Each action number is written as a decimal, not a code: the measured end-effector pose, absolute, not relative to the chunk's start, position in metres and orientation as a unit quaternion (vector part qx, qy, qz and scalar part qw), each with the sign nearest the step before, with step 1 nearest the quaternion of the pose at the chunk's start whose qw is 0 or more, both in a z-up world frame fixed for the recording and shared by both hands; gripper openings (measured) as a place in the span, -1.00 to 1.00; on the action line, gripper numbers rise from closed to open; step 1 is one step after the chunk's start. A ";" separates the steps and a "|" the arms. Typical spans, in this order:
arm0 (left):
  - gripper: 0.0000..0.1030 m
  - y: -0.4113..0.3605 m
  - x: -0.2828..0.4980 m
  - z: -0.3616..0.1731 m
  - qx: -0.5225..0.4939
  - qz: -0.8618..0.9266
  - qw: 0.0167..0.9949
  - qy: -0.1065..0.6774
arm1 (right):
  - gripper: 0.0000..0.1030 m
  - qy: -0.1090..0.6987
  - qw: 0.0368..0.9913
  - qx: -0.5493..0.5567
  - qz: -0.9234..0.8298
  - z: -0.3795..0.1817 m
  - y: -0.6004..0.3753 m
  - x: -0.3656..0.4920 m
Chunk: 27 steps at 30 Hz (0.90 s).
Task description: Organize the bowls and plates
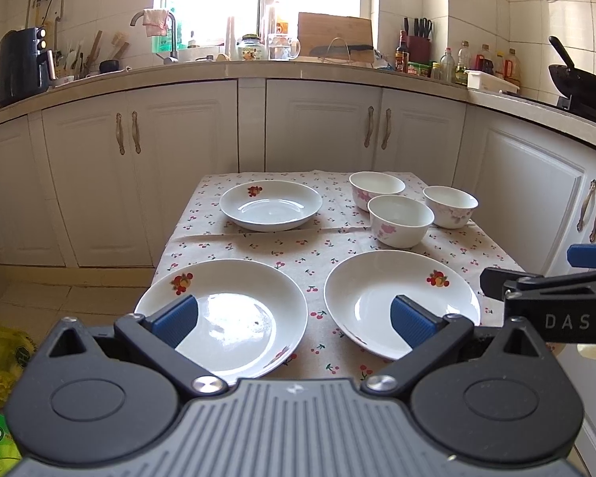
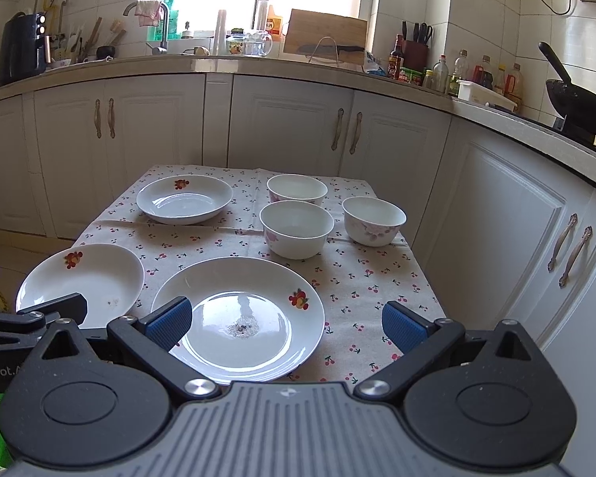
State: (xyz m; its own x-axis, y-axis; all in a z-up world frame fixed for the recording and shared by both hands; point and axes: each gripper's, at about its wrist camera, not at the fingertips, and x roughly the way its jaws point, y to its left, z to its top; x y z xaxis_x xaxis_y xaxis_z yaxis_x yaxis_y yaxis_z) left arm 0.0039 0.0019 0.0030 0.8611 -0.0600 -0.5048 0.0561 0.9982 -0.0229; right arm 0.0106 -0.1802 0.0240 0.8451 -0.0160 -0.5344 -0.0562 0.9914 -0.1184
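Note:
Three white plates with a fruit print lie on the cherry-print tablecloth [image 1: 258,244]: a near left plate [image 1: 234,314], a near right plate [image 1: 381,290] and a far plate [image 1: 270,204]. Three white bowls with pink flowers [image 1: 401,220] cluster at the far right. My left gripper [image 1: 294,320] hovers open over the gap between the two near plates, holding nothing. In the right wrist view my right gripper [image 2: 286,324] hangs open above the near right plate [image 2: 250,318], which has crumbs in its middle. The bowls [image 2: 298,228] and far plate [image 2: 184,198] lie beyond.
White kitchen cabinets [image 1: 318,127] close in behind and to the right of the small table. The counter above holds a sink tap, bottles, a knife block and a black wok [image 1: 580,83]. A yellow-green bag [image 1: 0,361] sits on the floor at the left.

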 end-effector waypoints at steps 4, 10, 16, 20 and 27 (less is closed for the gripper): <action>0.99 0.004 0.008 0.001 0.007 -0.037 0.966 0.257 | 1.00 0.275 0.958 -0.071 0.023 0.023 -0.179 0.018; 0.99 0.011 0.015 -0.004 0.025 -0.040 0.966 0.253 | 1.00 0.267 0.959 -0.083 0.041 0.024 -0.176 0.033; 0.99 0.025 0.024 -0.015 0.027 -0.040 0.962 0.268 | 1.00 0.272 0.956 -0.094 0.047 0.018 -0.175 0.055; 0.99 0.034 0.028 -0.022 0.029 -0.046 0.960 0.275 | 1.00 0.267 0.957 -0.089 0.063 0.018 -0.171 0.066; 0.99 0.058 0.035 -0.040 0.018 -0.057 0.955 0.292 | 1.00 0.250 0.956 -0.089 0.124 0.015 -0.157 0.085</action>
